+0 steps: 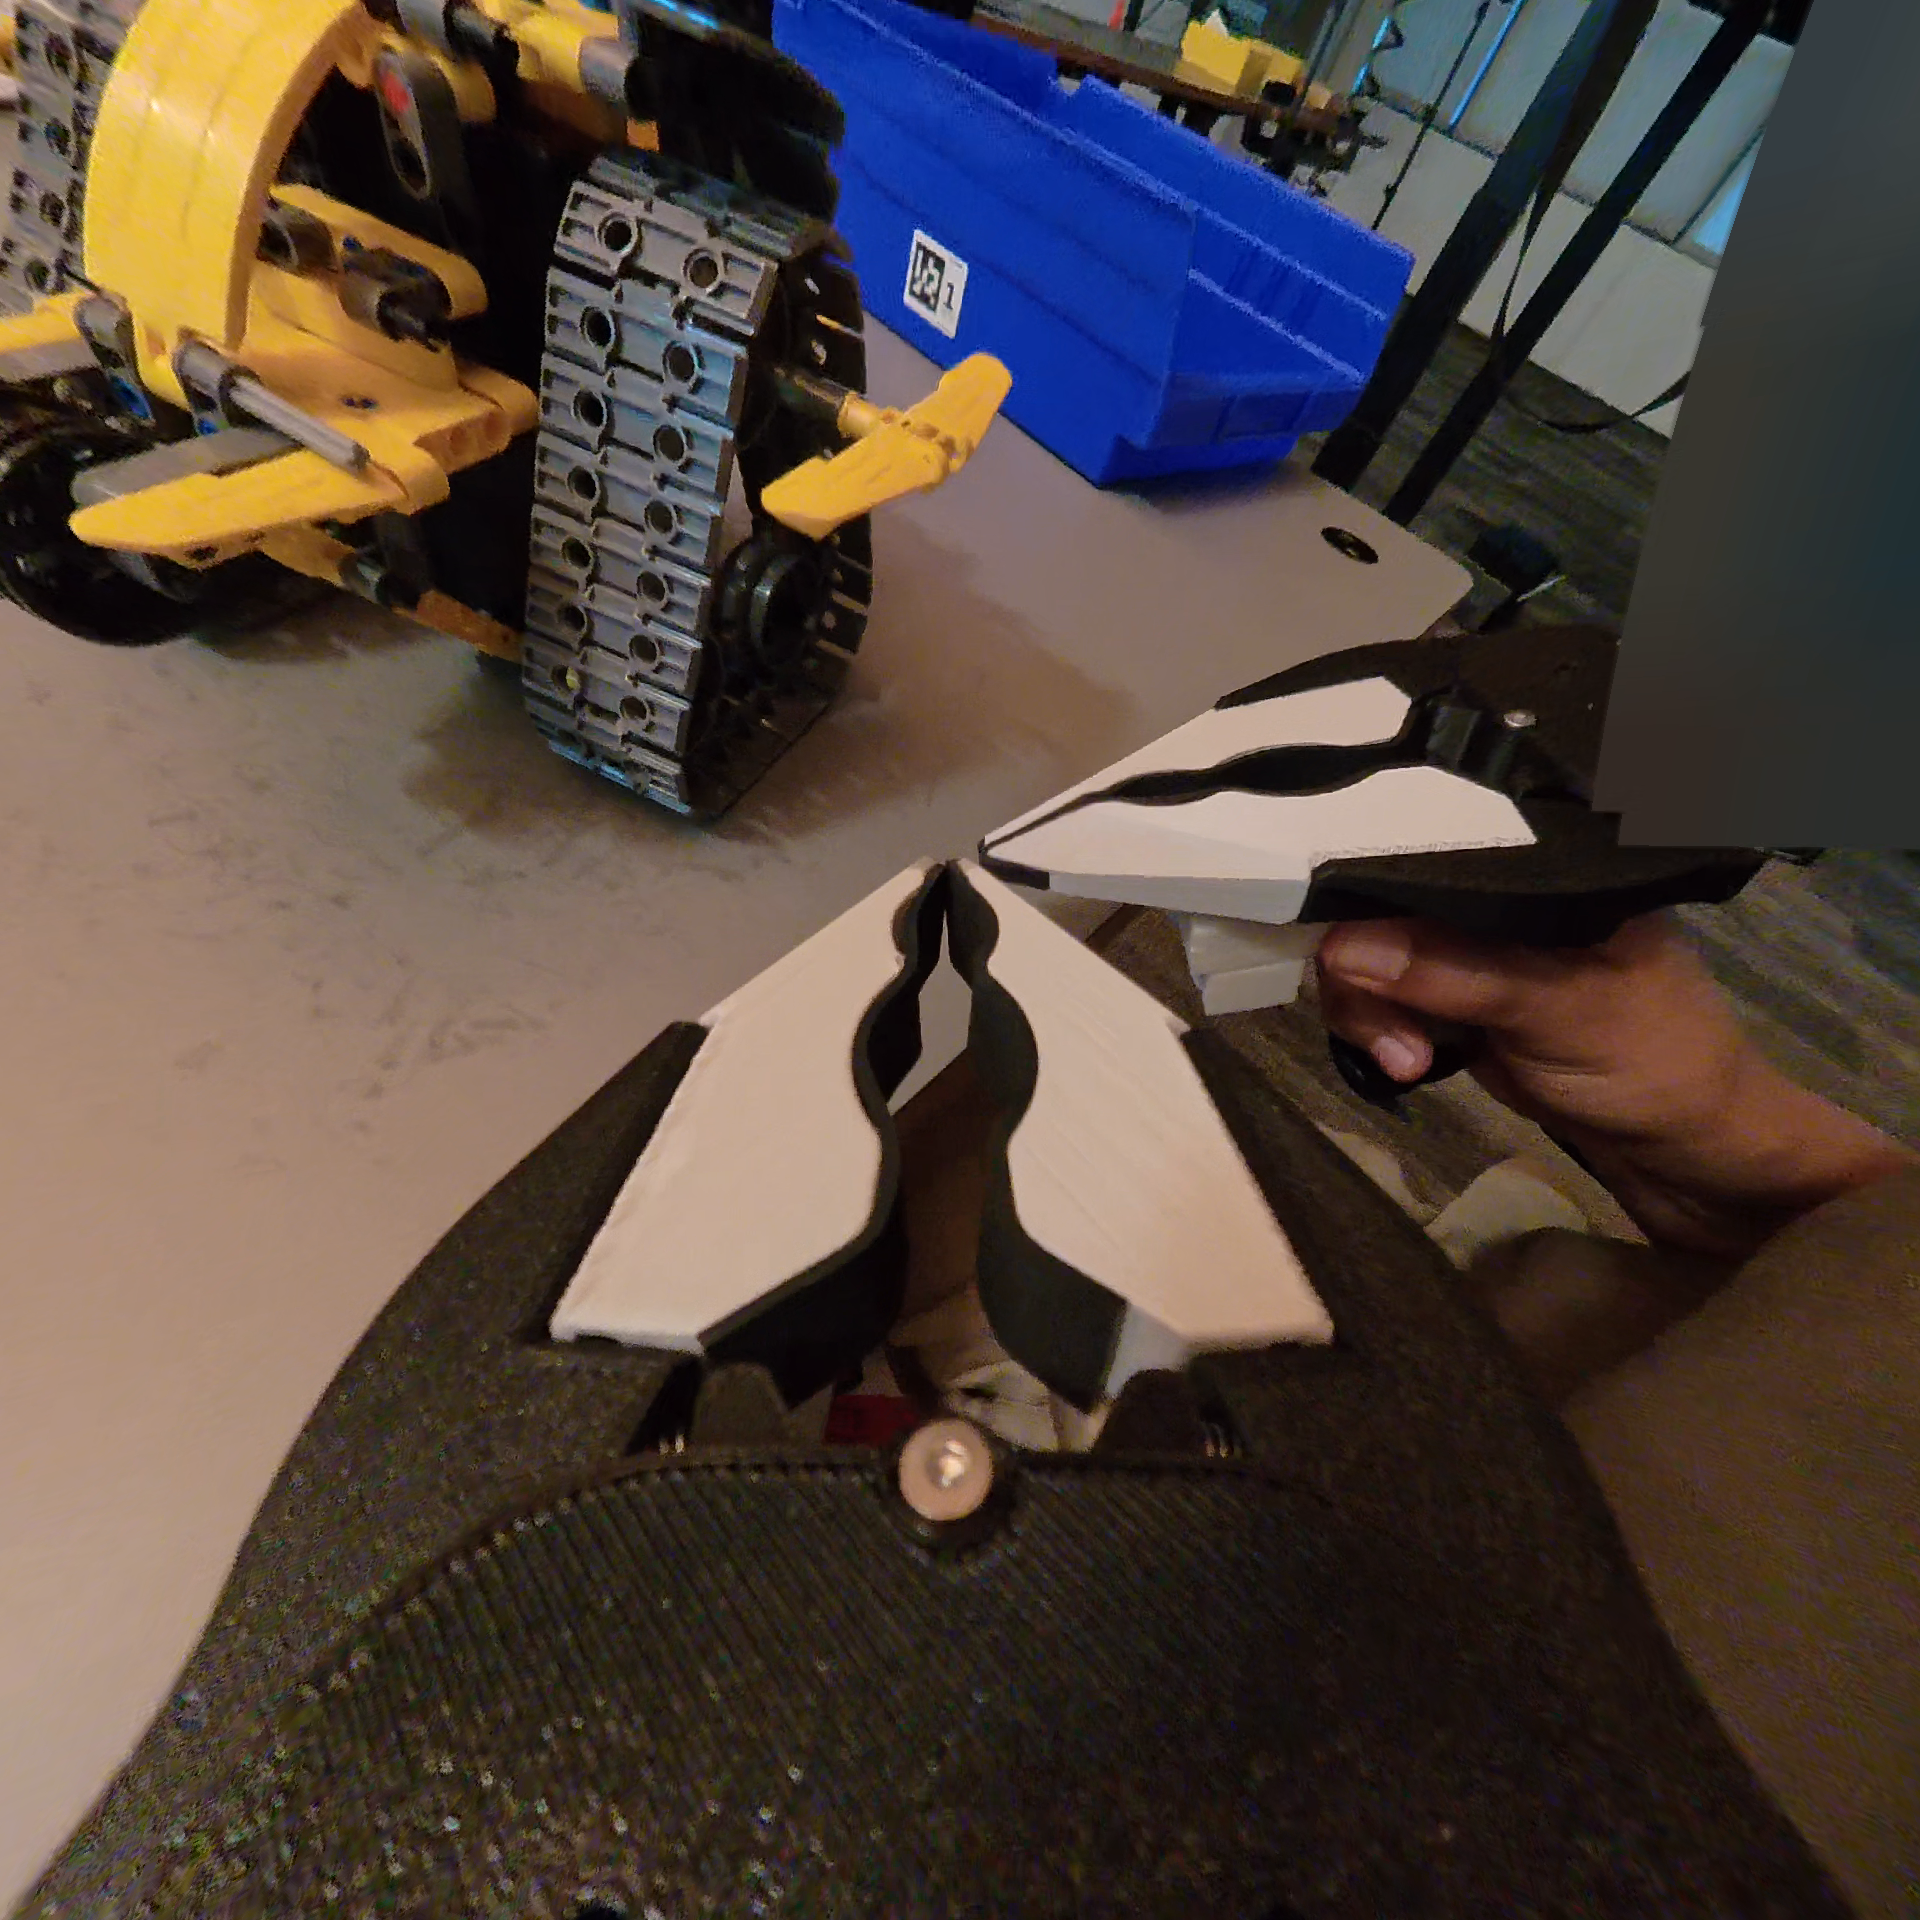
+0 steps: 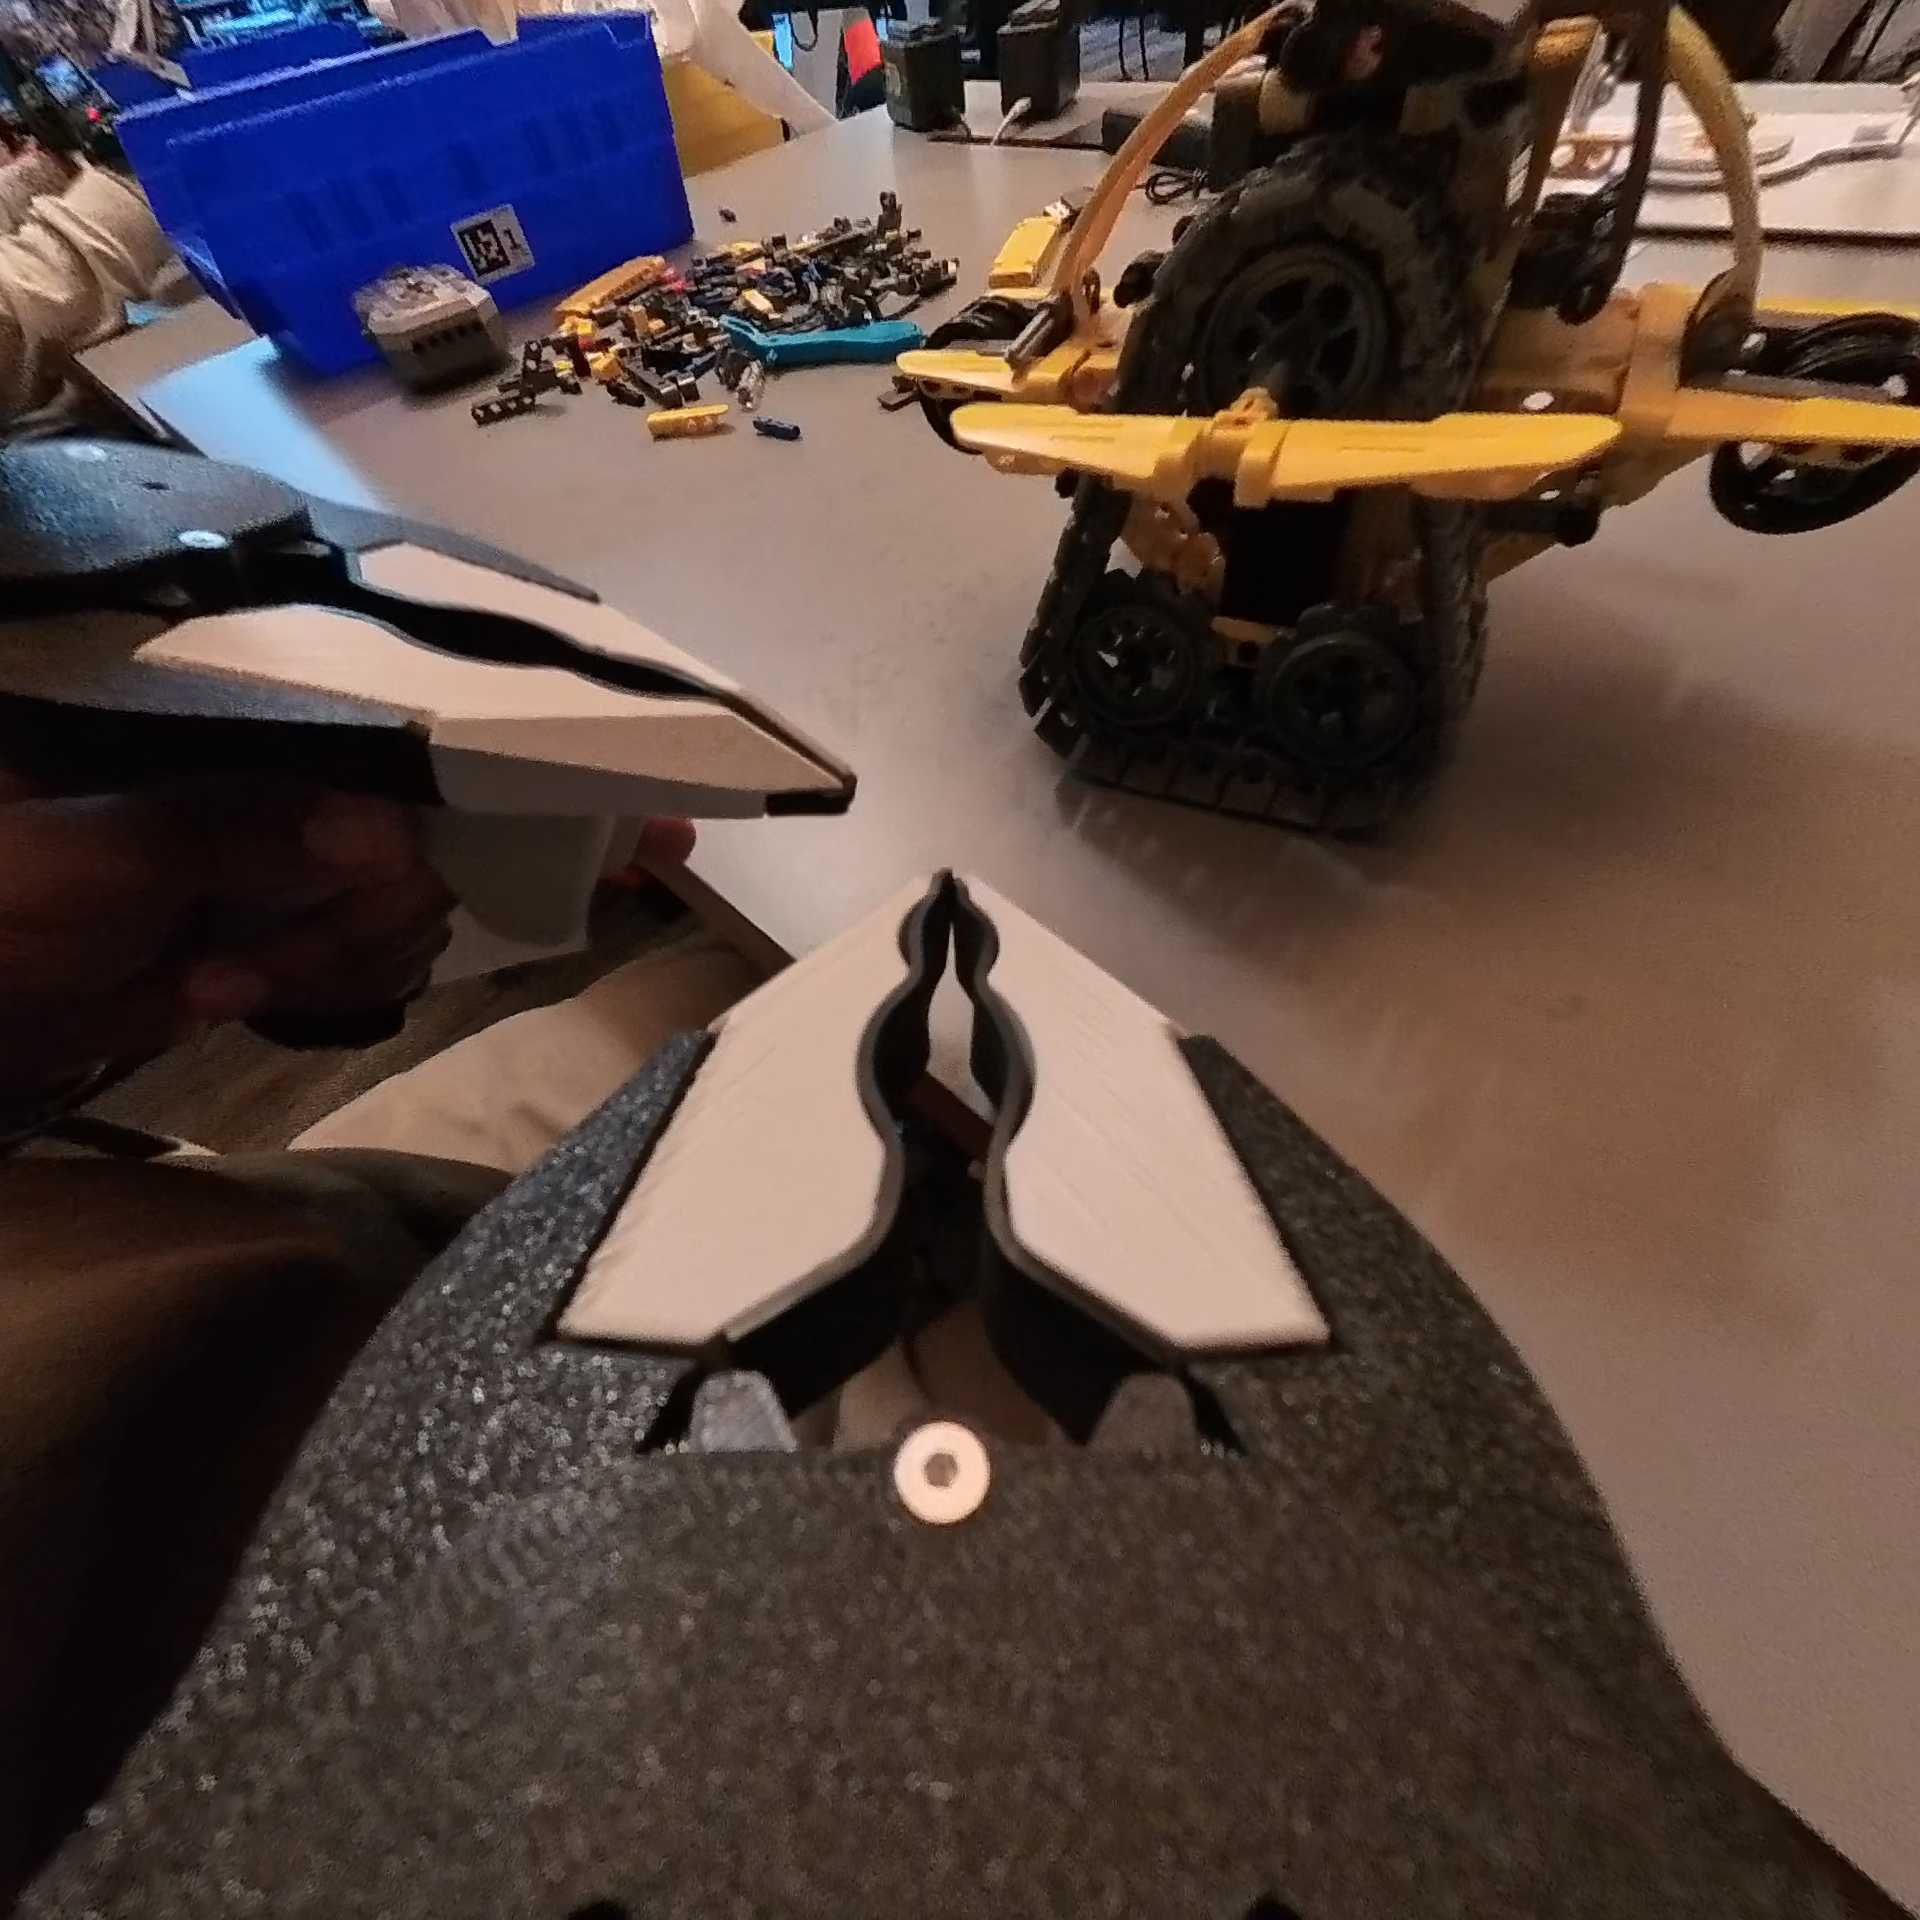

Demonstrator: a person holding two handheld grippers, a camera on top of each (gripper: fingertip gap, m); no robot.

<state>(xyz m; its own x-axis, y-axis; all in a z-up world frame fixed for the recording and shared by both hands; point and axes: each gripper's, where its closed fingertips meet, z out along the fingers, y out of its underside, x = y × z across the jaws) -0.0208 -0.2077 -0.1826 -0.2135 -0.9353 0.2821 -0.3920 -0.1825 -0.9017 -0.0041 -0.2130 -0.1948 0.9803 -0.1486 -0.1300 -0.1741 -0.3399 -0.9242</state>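
Note:
A yellow and black toy vehicle of building parts with a grey track stands on the grey table; it also shows in the right wrist view. My left gripper is shut and empty, its tips over the table's near edge, apart from the vehicle. My right gripper is shut and empty, also near the table edge. Each gripper shows in the other's view: the right one held by a hand, the left one. The tips almost meet.
A blue bin with a small white tag stands behind the vehicle; it also shows in the right wrist view. A pile of loose small parts and a grey block lie beside it. Black stand legs rise at the far right. The tips of both grippers are at nearly the same place.

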